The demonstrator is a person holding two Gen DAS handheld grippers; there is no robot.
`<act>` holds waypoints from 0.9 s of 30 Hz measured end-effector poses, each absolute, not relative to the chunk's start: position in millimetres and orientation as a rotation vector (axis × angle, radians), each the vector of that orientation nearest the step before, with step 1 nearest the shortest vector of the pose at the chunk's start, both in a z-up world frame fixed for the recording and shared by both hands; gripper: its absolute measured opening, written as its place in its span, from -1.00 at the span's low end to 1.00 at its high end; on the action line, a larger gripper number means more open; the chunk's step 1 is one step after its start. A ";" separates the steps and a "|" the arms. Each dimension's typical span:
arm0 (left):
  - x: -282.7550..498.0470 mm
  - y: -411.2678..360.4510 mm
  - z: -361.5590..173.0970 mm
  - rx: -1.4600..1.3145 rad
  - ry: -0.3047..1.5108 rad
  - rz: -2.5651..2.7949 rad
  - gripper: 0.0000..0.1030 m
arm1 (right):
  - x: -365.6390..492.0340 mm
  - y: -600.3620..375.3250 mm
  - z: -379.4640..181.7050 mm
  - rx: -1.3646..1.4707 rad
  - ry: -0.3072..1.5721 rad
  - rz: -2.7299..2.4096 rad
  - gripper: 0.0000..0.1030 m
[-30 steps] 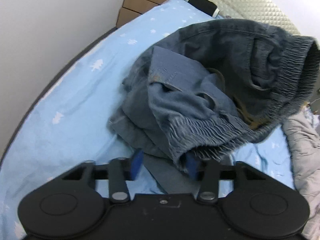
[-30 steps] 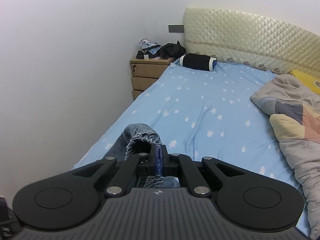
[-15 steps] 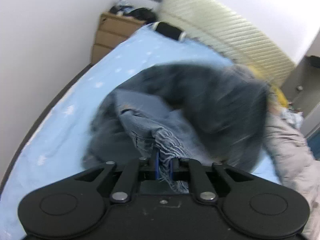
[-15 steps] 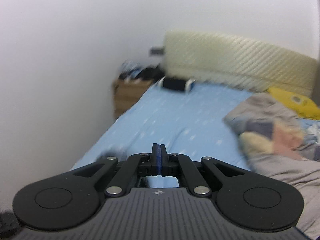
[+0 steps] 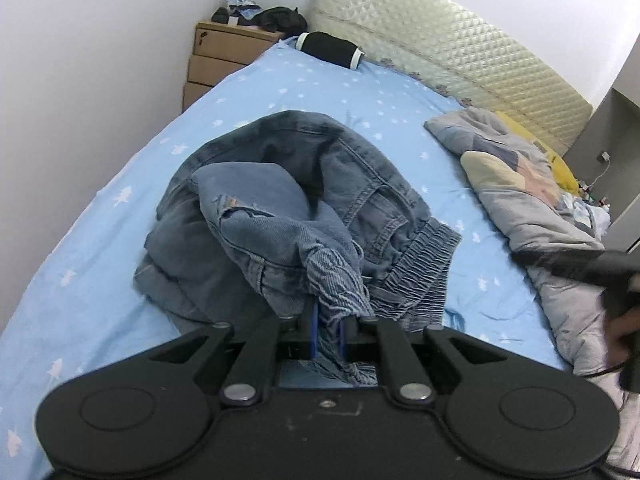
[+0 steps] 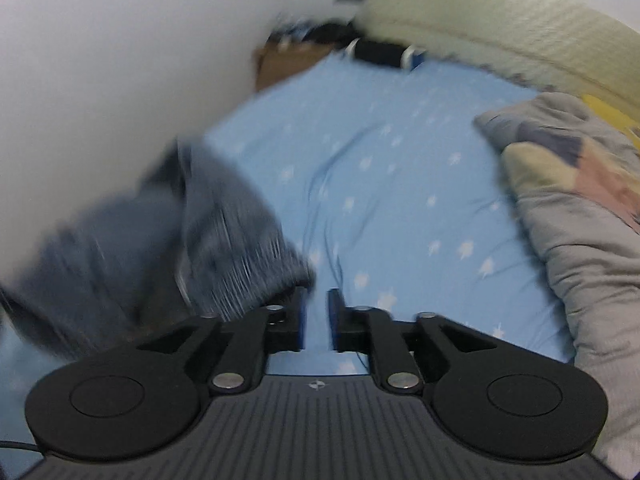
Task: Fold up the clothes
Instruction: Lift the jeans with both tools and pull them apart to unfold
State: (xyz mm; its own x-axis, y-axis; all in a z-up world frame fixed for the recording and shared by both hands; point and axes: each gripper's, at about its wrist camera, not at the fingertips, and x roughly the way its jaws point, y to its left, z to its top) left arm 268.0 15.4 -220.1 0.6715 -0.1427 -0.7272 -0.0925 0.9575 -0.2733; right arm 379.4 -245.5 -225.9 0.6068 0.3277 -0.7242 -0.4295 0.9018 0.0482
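A pair of blue jeans [image 5: 288,216] lies crumpled on the light blue star-print bed sheet [image 5: 100,208]. My left gripper [image 5: 328,328] is shut on the jeans' elastic waistband, which bunches between its blue pads. In the right wrist view the jeans [image 6: 192,232] are blurred at the left, beside the right gripper [image 6: 317,312]. The right gripper is open a little with nothing between its pads. The right gripper also shows at the right edge of the left wrist view [image 5: 592,268], blurred.
A grey patchwork quilt [image 5: 532,200] lies along the bed's right side, with a yellow pillow [image 5: 560,164] behind it. A black bolster [image 5: 328,50] sits by the cream quilted headboard [image 5: 440,44]. A wooden nightstand [image 5: 224,56] with clutter stands at the back left by the white wall.
My left gripper shut on the waistband and drew back. My right gripper let go of the jeans and opened; the cloth fell to its left.
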 end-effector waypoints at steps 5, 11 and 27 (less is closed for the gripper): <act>259.9 17.8 -214.4 -0.246 0.838 -0.035 -0.85 | 412.4 -227.8 -268.5 -0.206 0.815 0.524 -0.32; 252.8 8.2 -212.6 -0.216 0.832 -0.037 -0.85 | 449.4 -211.0 -292.5 -0.172 0.817 0.550 -0.27; 281.8 -168.1 -168.5 -0.107 0.856 -0.405 -0.84 | 422.5 -369.6 -204.3 0.293 0.658 0.409 -0.93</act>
